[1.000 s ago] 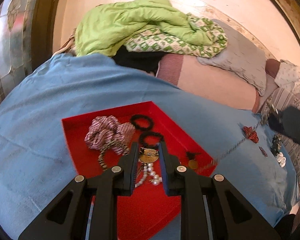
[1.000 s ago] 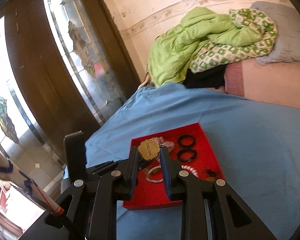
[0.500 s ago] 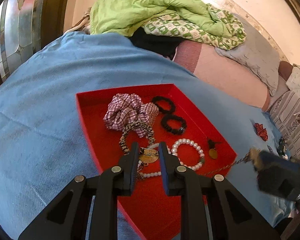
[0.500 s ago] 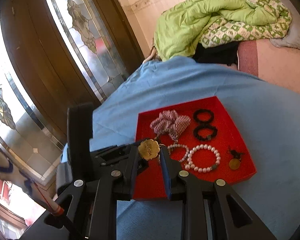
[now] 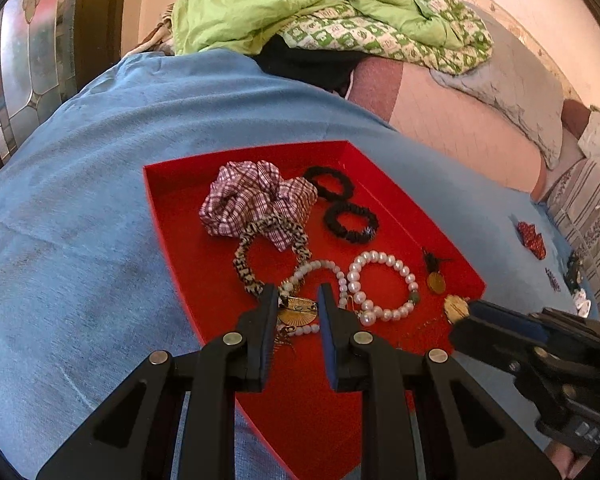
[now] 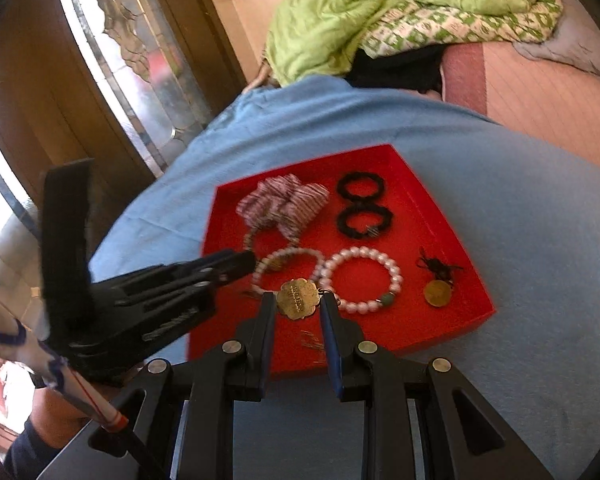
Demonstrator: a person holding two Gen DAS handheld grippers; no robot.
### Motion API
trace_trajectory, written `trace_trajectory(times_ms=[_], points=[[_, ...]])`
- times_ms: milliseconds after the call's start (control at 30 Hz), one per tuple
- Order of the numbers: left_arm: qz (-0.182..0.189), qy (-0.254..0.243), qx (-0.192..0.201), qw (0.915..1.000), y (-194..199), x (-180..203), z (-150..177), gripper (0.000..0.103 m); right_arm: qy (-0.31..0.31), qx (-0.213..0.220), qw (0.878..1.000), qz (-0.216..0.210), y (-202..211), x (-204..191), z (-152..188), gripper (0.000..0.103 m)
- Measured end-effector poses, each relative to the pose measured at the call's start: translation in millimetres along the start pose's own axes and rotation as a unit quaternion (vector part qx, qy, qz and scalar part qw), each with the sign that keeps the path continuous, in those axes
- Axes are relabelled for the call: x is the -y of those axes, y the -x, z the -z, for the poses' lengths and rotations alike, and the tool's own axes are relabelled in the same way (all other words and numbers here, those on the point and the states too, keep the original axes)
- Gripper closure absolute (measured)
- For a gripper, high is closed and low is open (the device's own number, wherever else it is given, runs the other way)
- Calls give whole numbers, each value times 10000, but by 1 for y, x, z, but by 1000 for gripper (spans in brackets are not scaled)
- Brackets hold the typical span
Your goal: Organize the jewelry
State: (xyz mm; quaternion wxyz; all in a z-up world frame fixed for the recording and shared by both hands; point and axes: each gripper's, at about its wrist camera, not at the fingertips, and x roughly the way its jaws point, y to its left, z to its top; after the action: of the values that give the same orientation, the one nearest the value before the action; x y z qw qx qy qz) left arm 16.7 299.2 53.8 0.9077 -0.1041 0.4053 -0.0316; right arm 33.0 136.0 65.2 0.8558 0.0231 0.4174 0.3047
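Both grippers have come in over the red tray since the earlier frames, the right one swinging from well off to the side until its medallion hangs above the tray's near edge.

Left wrist view: the left gripper (image 5: 298,308) has its tongs clamped on a fan-shaped gold pendant (image 5: 298,309), low over the near part of the red tray (image 5: 172,216). A chain runs from there toward the right gripper (image 5: 466,312), whose tongs pinch a scalloped gold medallion (image 5: 455,307) at the tray's near right edge. Farther in lie a plaid scrunchie (image 5: 256,200), two black hair ties (image 5: 350,222), a leopard-print band (image 5: 246,264) and two pearl bracelets (image 5: 382,288). A round gold charm (image 5: 436,282) on a black cord sits at the right. On the blue bedcover (image 5: 80,240), well right of the tray, a red ornament (image 5: 531,238) waits.

Right wrist view: the medallion (image 6: 298,299) is gripped edge-on between the right gripper (image 6: 298,308) tongs, above the pearl bracelets (image 6: 362,280). The left gripper (image 6: 242,261) reaches in from the left.

The likely trouble is tangling: if either end is let go over the bracelets, the chain could drape across the pearls and snag them. Uneven release could also let the slack chain trail over the near wall onto the bedcover. Since the medallion is held only by its rim, it may twist or slip out before it is placed.
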Motion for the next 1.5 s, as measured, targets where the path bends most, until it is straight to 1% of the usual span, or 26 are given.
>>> trace_trajectory(times_ms=[300, 533, 700, 1133, 1333, 1400, 1433, 1467, 1500], points=[[-30, -297, -182, 9994, -9, 14, 6, 84, -182, -212, 9992, 300, -23, 23, 3, 79], [-59, -417, -271, 9987, -13, 19, 10, 84, -230, -303, 9981, 482, -36, 33, 1, 79], [-82, -463, -315, 9984, -15, 21, 11, 84, -325, -346, 9974, 536, -41, 42, 1, 79], [-140, -573, -394, 9975, -19, 24, 13, 84, -320, -366, 9968, 637, -46, 43, -2, 79], [-129, -521, -368, 9979, -20, 25, 13, 83, -374, -383, 9966, 628, -43, 44, -2, 78], [-185, -493, -318, 9981, -18, 25, 12, 72, -395, -326, 9968, 611, -38, 44, -2, 78], [-247, -475, -256, 9982, -15, 25, 11, 60, -398, -277, 9969, 617, -32, 45, -2, 78], [-295, -461, -143, 9984, -10, 26, 10, 53, -409, -217, 9970, 624, -26, 45, -2, 78], [-302, -446, 46, 9985, -2, 26, 9, 52, -417, -153, 9970, 628, -20, 46, -2, 76]])
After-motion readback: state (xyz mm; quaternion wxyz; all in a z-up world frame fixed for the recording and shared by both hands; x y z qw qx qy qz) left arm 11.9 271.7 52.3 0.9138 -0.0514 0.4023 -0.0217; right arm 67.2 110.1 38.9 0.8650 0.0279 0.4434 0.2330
